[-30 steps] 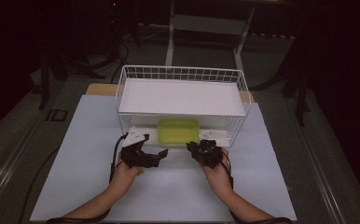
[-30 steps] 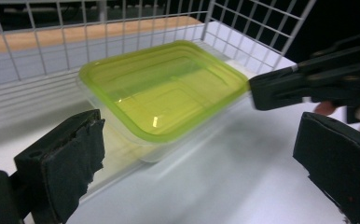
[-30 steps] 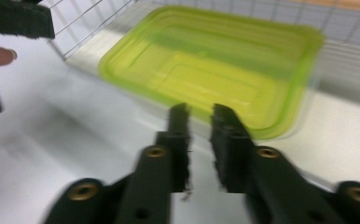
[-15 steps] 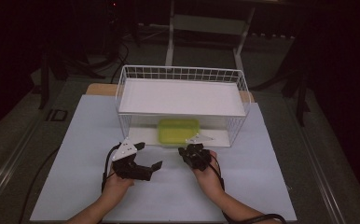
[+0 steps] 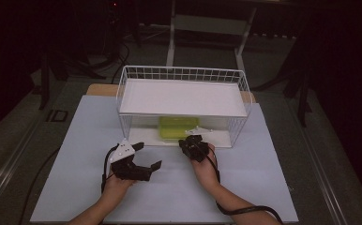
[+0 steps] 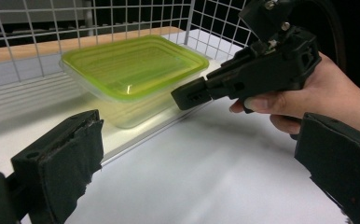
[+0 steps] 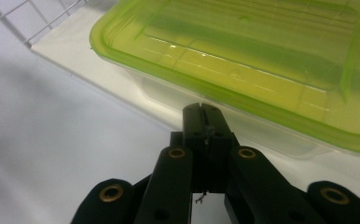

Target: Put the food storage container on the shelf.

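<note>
Two grippers sit before the wire basket point(image 5: 243, 84): we hold the left gripper point(image 5: 147, 158) spread wide and empty, the right gripper point(image 7: 205, 122) pressed together just short of the green-lidded container point(image 7: 243, 60) on the basket's lower shelf, nothing yet grasped.

The left claw point(image 5: 147, 157) is showing up black, with a grey three-cornered plate point(image 5: 123, 150) sitting on top of it. Its two jaws are looking thick and blocky, and soft black pads point(image 6: 68, 163) with worn, fuzzy edges are covering them. A black cable point(image 5: 105, 168) is looping off its back. The right claw point(image 5: 192, 141) is looking black too, made of flat bars with little round brass-coloured screws point(image 7: 177, 152) shining on them. A black cable point(image 5: 245, 211) is trailing along the right arm. The person's forearms are showing bare, with no sleeves on them.
</note>
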`<action>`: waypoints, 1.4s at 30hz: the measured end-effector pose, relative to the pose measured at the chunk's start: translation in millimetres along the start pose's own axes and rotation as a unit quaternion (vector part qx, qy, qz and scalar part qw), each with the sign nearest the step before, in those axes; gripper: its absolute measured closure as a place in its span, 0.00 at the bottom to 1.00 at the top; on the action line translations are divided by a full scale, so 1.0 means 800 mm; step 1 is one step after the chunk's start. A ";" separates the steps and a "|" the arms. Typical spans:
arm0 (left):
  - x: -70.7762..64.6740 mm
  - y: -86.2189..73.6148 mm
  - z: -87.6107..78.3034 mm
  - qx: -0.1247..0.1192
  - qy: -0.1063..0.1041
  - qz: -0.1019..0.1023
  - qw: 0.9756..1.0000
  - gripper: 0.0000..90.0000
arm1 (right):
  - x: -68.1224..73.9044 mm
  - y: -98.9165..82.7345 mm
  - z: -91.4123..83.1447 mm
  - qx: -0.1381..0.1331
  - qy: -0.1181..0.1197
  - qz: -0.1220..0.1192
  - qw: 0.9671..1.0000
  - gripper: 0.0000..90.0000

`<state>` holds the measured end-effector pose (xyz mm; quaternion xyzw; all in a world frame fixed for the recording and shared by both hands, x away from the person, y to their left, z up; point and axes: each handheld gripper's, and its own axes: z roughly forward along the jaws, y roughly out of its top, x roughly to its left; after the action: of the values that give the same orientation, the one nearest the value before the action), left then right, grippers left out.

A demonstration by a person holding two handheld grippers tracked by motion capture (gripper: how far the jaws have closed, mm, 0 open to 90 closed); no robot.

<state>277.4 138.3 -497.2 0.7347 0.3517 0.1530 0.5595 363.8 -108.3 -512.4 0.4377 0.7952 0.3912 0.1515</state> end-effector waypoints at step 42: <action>0.001 -0.001 0.000 0.001 -0.002 -0.001 1.000 0.02 | 0.000 0.022 0.007 -0.039 -0.016 -0.019 0.999 0.93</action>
<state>277.9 138.8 -498.5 0.7353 0.3521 0.1505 0.5592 377.2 -100.2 -502.6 0.4223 0.7852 0.4118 0.1886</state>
